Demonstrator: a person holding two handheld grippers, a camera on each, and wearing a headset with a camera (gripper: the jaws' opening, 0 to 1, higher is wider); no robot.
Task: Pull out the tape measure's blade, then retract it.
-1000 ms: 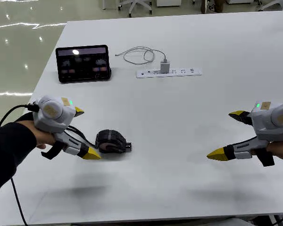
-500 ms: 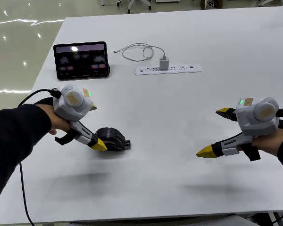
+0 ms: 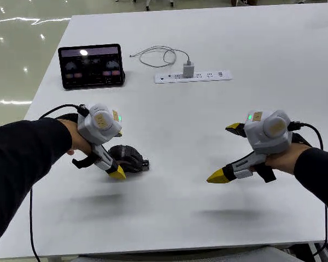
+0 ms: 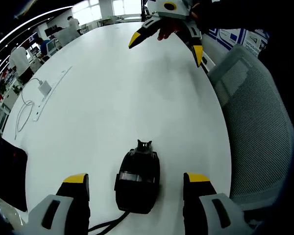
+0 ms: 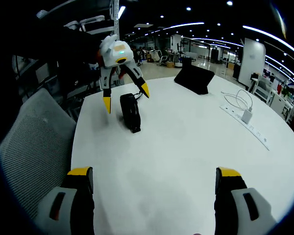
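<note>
A black tape measure (image 3: 130,159) lies on the white table (image 3: 169,125), its blade tip pointing right. My left gripper (image 3: 122,154) is open and straddles it, one yellow-tipped jaw on each side of the case (image 4: 137,177); the jaws do not appear to touch it. In its own view the left gripper (image 4: 136,179) has the case between its fingertips (image 4: 76,179). My right gripper (image 3: 224,152) hovers open and empty, well to the right of the tape. From the right gripper (image 5: 154,172) I see the tape measure (image 5: 131,111) ahead, under the left gripper (image 5: 126,98). The right gripper (image 4: 165,48) shows far off.
A dark tablet (image 3: 91,66) stands at the back left. A white power strip (image 3: 192,76) with a charger and a coiled cable (image 3: 158,54) lies behind the middle. A grey mesh chair (image 4: 255,122) sits at the table's near edge.
My left gripper has swung right and down so its jaws now straddle the tape measure. My right gripper has moved left toward the middle. The tape measure has stayed put.
</note>
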